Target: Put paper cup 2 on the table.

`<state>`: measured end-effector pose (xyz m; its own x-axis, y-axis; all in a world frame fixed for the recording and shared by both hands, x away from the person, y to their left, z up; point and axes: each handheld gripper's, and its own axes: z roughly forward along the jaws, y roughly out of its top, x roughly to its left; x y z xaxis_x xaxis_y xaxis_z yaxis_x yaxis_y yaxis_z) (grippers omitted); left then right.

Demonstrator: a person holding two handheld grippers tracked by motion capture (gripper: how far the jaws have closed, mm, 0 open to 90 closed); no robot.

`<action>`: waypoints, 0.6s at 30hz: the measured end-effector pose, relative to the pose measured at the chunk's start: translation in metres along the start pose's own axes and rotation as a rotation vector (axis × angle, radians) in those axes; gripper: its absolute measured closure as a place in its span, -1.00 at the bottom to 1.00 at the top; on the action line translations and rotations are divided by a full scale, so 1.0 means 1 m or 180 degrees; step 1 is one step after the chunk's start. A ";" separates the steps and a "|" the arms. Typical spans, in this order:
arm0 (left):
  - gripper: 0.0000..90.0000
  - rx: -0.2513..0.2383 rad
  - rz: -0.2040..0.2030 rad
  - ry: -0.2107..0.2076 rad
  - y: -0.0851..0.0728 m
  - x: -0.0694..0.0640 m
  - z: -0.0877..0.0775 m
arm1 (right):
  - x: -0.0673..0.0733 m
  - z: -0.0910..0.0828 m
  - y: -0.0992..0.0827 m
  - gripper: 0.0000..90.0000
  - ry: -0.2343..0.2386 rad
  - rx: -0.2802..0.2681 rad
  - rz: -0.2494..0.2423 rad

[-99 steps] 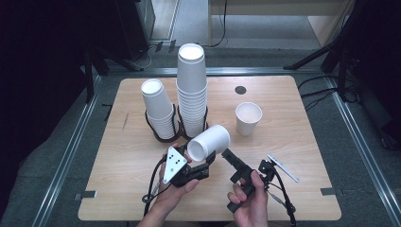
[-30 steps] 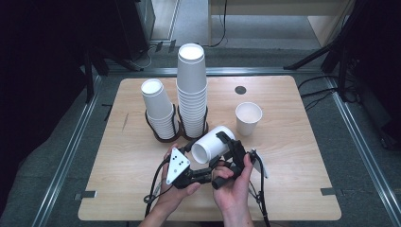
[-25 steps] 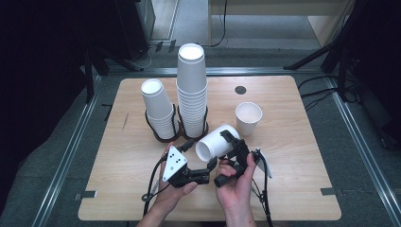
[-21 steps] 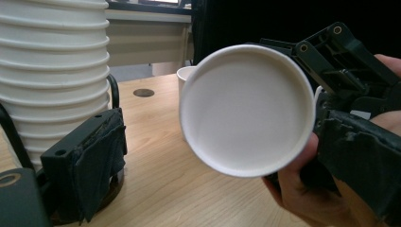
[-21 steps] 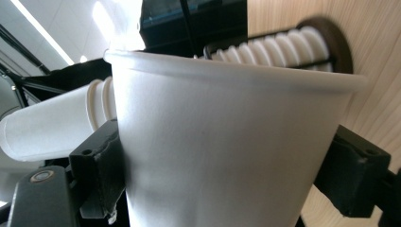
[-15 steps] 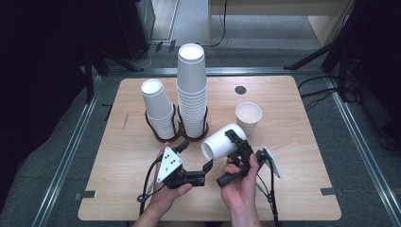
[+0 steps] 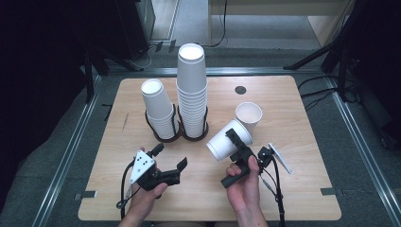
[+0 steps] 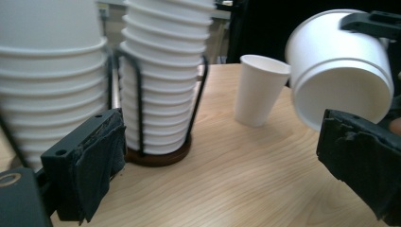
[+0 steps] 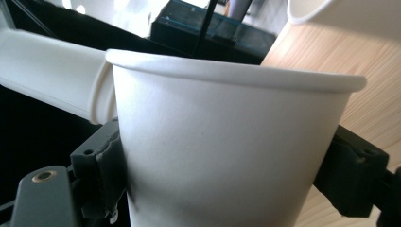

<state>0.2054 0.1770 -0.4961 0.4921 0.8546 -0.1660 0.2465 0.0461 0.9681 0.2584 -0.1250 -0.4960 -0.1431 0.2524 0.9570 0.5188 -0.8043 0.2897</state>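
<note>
Light wooden table (image 7: 142, 203) on grey floor (image 7: 42, 161), dark surroundings, metal rails (image 7: 71, 151) alongside.

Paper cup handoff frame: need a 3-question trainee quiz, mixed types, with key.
1. True or false: the right gripper is shut on a paper cup held tilted above the table.
2. How do the left gripper jaws stand? A) clamped on a cup B) open with nothing between them C) shut tight
3. How many cups stand alone and upright on the table, outside the two stacks?

Key:
1. True.
2. B.
3. One, the single cup right of the tall stack and the shorter stack, which share a black wire holder.
</note>
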 end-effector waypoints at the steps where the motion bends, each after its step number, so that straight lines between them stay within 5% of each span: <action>1: -0.94 0.0005 0.0004 0.0022 -0.001 0.003 -0.002 | 0.000 -0.001 0.001 -0.65 -0.0041 -0.0005 -0.0099; 9: -0.94 0.0091 -0.0039 0.0300 -0.013 0.025 -0.015 | 0.006 -0.006 0.012 -0.65 -0.0123 -0.0061 -0.0827; 18: -0.94 0.0169 -0.0015 0.0465 -0.021 0.037 -0.024 | 0.017 -0.008 0.023 -0.66 -0.0249 -0.0070 -0.1604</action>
<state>0.1986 0.2198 -0.5183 0.3649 0.9208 -0.1377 0.2941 0.0263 0.9554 0.2613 -0.1440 -0.4732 -0.3071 0.6507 0.6944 0.3837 -0.5831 0.7161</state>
